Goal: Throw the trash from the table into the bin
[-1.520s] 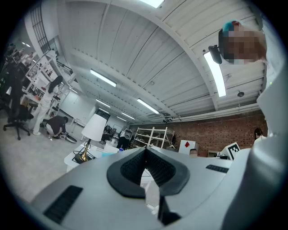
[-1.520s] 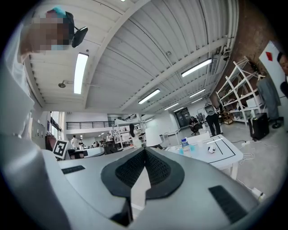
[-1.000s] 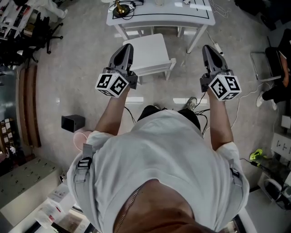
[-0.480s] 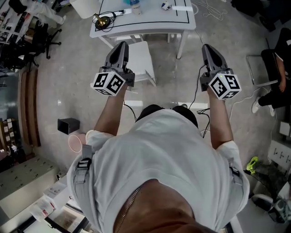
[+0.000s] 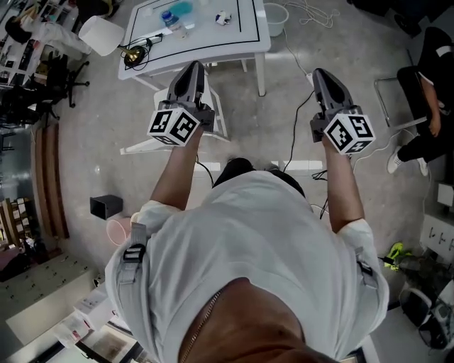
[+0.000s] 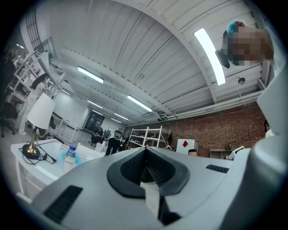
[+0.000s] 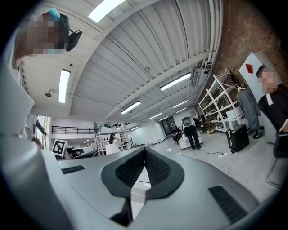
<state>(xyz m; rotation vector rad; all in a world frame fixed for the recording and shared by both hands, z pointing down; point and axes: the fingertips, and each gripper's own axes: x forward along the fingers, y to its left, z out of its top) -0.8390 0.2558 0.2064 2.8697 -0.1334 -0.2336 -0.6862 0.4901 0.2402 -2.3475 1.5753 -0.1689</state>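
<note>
**Both claws shut and empty, short of the white surface**

The left claw point(image 5: 194, 69) and the right claw point(image 5: 318, 74) are held out side by side in front of the person. Each has its jaws pressed together with nothing between them. The left gripper view and the right gripper view each show the ribbed pads meeting at the tip.

The white surface point(image 5: 213, 42), marked with a black rectangular outline, stands beyond both claws at the top of the head view. None of the trash has been picked up:

- A bottle point(image 5: 169, 19) with a blue cap stands on the surface's left half, with something blue just beside it.
- A small crumpled scrap point(image 5: 223, 17) lies nearer the surface's middle.

A lamp point(image 5: 101, 35) with a white shade and brass base sits at the surface's left corner, with a black cable coiled at its foot. The white bin point(image 5: 275, 18) stands on the floor just off the surface's right edge.

In the head view the left claw's tip overlaps the surface's near edge. The right claw points past the surface's near right leg, over bare floor. A white stool point(image 5: 142, 147) stands on the near side of the surface, below the left claw. A black box point(image 5: 106, 206) sits on the floor well away from the surface, to the near left. A seated person point(image 5: 429, 78) is well off to the surface's right.
</note>
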